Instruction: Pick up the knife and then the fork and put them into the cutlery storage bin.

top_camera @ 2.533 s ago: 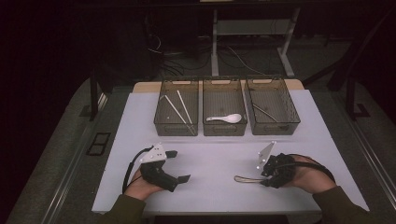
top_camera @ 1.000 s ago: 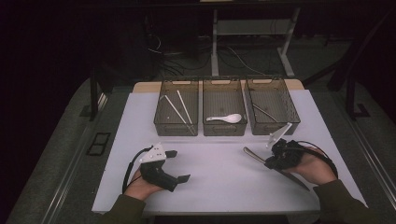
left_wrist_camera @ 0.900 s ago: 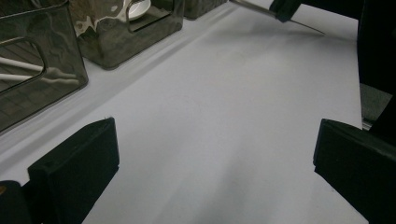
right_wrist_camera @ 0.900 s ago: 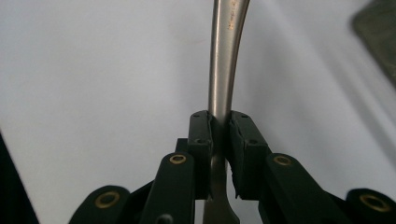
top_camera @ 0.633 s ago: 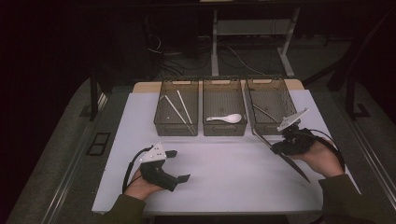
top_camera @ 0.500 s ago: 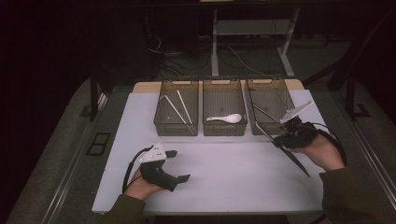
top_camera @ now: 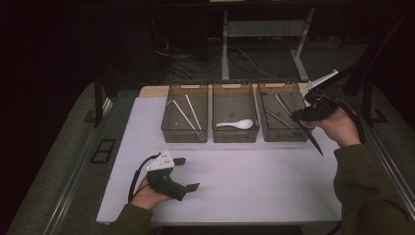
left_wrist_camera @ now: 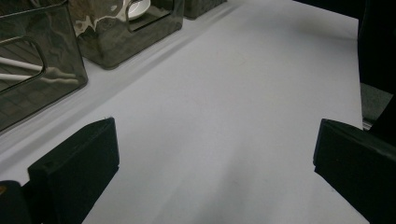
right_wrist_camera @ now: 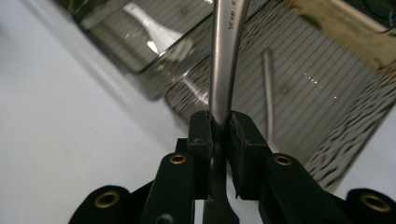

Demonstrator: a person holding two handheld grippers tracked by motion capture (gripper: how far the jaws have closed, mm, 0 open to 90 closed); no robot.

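Observation:
My right gripper [top_camera: 296, 116] is raised at the right edge of the right-hand bin [top_camera: 285, 136] and is shut on a metal utensil's handle [right_wrist_camera: 224, 56]. In the right gripper view the jaws [right_wrist_camera: 219, 133] pinch that flat handle, which runs up over the bin's ribbed floor [right_wrist_camera: 322, 98]. Another metal utensil [right_wrist_camera: 268, 88] lies in that bin. My left gripper [top_camera: 188, 173] rests on the white table at the front left, open, with nothing between its jaws [left_wrist_camera: 215, 158].
Three smoky clear bins stand in a row at the back of the white table top [top_camera: 254, 181]. The left bin [top_camera: 184, 135] holds two pale sticks [top_camera: 188, 115]. A white spoon [top_camera: 238, 124] lies in the middle bin [top_camera: 234, 137]. The floor around is dark.
My right gripper has lifted off the front right of the table and carried the metal utensil back and right to the right-hand bin. The left gripper has stayed put.

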